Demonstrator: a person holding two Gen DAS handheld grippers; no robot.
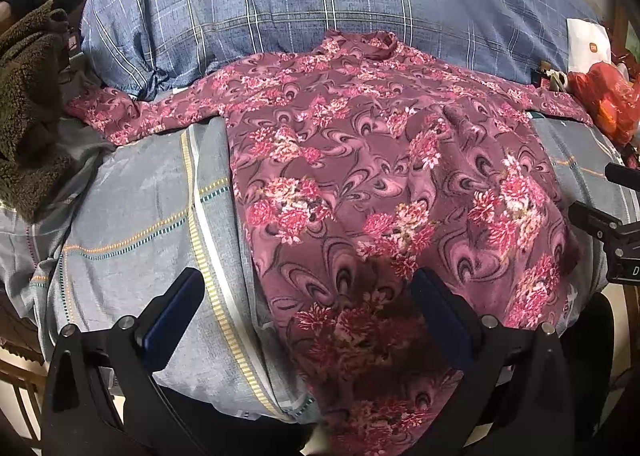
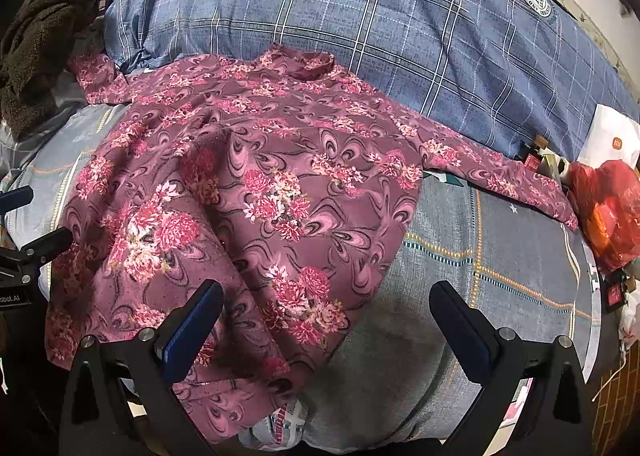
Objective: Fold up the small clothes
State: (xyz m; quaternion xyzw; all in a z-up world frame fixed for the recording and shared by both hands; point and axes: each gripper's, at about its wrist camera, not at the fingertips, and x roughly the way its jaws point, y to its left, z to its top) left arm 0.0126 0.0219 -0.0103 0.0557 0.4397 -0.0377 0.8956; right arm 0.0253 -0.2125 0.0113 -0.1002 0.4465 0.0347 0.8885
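A maroon long-sleeved top with pink flowers (image 1: 360, 176) lies spread flat on the bed, collar at the far side, both sleeves stretched out sideways. It also shows in the right wrist view (image 2: 256, 192). My left gripper (image 1: 308, 288) is open, hovering over the top's near left hem, holding nothing. My right gripper (image 2: 326, 300) is open over the top's near right hem edge, holding nothing. The right gripper's fingers (image 1: 604, 224) show at the right edge of the left wrist view; the left gripper's fingers (image 2: 44, 244) show at the left edge of the right wrist view.
The top lies on a grey bedsheet (image 1: 132, 216) with a blue plaid quilt (image 1: 280, 4) behind it. A brown fleece garment (image 1: 28, 104) lies at the left. A red plastic bag (image 2: 612, 212) and a white bag (image 2: 612, 144) sit at the right.
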